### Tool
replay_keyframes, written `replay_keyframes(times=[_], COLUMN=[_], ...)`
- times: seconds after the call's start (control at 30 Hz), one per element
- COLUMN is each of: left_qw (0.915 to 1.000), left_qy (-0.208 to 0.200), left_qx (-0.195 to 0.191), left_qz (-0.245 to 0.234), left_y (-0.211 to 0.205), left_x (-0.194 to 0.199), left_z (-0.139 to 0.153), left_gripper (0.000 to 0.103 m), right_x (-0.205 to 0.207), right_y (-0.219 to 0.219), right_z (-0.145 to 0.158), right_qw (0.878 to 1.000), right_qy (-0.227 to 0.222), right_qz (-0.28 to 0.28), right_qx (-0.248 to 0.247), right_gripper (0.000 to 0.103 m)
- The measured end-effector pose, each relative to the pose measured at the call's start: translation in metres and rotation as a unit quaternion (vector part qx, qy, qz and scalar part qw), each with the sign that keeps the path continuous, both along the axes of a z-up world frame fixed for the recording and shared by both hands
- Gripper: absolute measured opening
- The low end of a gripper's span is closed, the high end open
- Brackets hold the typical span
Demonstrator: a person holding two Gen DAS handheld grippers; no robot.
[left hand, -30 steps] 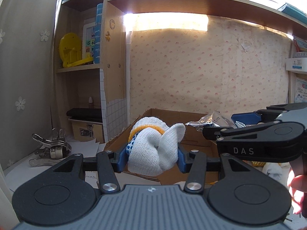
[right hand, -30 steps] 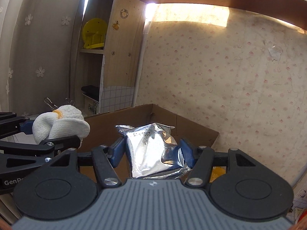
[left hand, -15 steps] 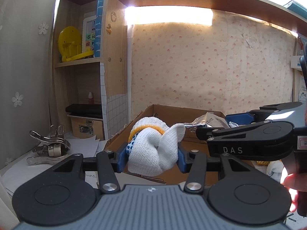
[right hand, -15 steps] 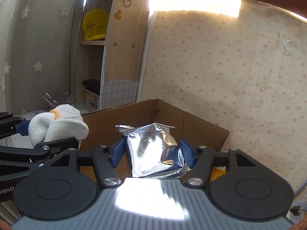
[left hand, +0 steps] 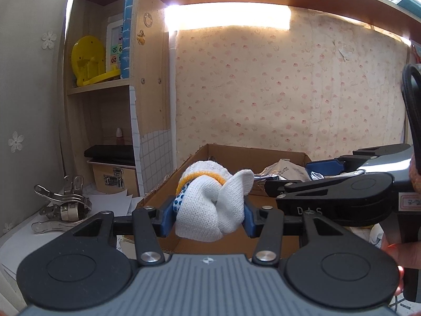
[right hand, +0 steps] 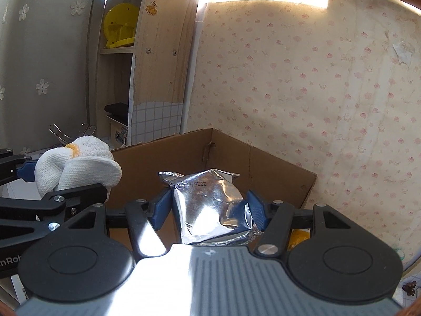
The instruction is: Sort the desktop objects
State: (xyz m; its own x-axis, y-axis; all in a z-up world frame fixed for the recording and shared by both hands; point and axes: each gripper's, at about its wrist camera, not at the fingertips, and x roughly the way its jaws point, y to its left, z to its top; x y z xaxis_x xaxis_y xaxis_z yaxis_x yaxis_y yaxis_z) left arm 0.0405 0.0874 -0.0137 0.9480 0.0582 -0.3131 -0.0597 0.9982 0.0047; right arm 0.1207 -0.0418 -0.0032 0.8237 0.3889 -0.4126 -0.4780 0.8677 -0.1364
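Note:
My left gripper (left hand: 209, 212) is shut on a balled white knit glove (left hand: 210, 200) with an orange cuff band and blue dots. It holds the glove in the air at the near left edge of an open cardboard box (left hand: 252, 155). My right gripper (right hand: 208, 208) is shut on a crumpled silver foil packet (right hand: 210, 202) and holds it above the same box (right hand: 263, 166). The glove also shows at the left of the right wrist view (right hand: 76, 163), and the packet shows behind the glove in the left wrist view (left hand: 286, 169).
Metal clips (left hand: 63, 200) lie on white papers at the left. A wooden shelf unit (left hand: 147, 79) holds a yellow plastic item (left hand: 89, 63), a black-lidded case (left hand: 110, 152) and a small latched box (left hand: 115, 179). A patterned wall stands behind the box. Something yellow (right hand: 298, 238) lies in the box.
Both grippers have risen and moved a little nearer to the box with their loads. The box rim sits lower in both views. Both grips are unchanged.

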Motion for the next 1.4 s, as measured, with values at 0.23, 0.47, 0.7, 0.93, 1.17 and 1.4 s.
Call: replay_keyframes(times=[0.23, 0.47, 0.7, 0.93, 1.17, 1.4], left_qw=[0.9999, 0.9997, 0.9996, 0.9996, 0.9997, 0.9999], left_qy=[0.007, 0.008, 0.002, 0.000, 0.005, 0.003], left_qx=[0.001, -0.004, 0.000, 0.004, 0.007, 0.004], left_qz=[0.009, 0.021, 0.028, 0.027, 0.021, 0.010], left_y=[-0.003, -0.003, -0.006, -0.013, -0.023, -0.037], left_x=[0.003, 0.002, 0.000, -0.001, -0.001, -0.002], left_z=[-0.001, 0.000, 0.004, 0.006, 0.005, 0.007], left_gripper=[0.056, 0.060, 0.077, 0.089, 0.089, 0.089], right_x=[0.002, -0.002, -0.011, -0.020, -0.031, -0.042], right_y=[0.000, -0.007, -0.018, -0.035, -0.054, -0.078], right_z=[-0.002, 0.001, 0.008, 0.011, 0.013, 0.014], right_qw=[1.000, 1.000, 0.999, 0.999, 0.998, 0.996], right_qy=[-0.002, -0.010, -0.024, -0.030, -0.038, -0.046], right_qz=[-0.002, -0.007, -0.017, -0.031, -0.047, -0.078], right_qx=[0.005, 0.014, 0.017, 0.021, 0.023, 0.026], right_gripper=[0.068, 0.078, 0.079, 0.080, 0.085, 0.089])
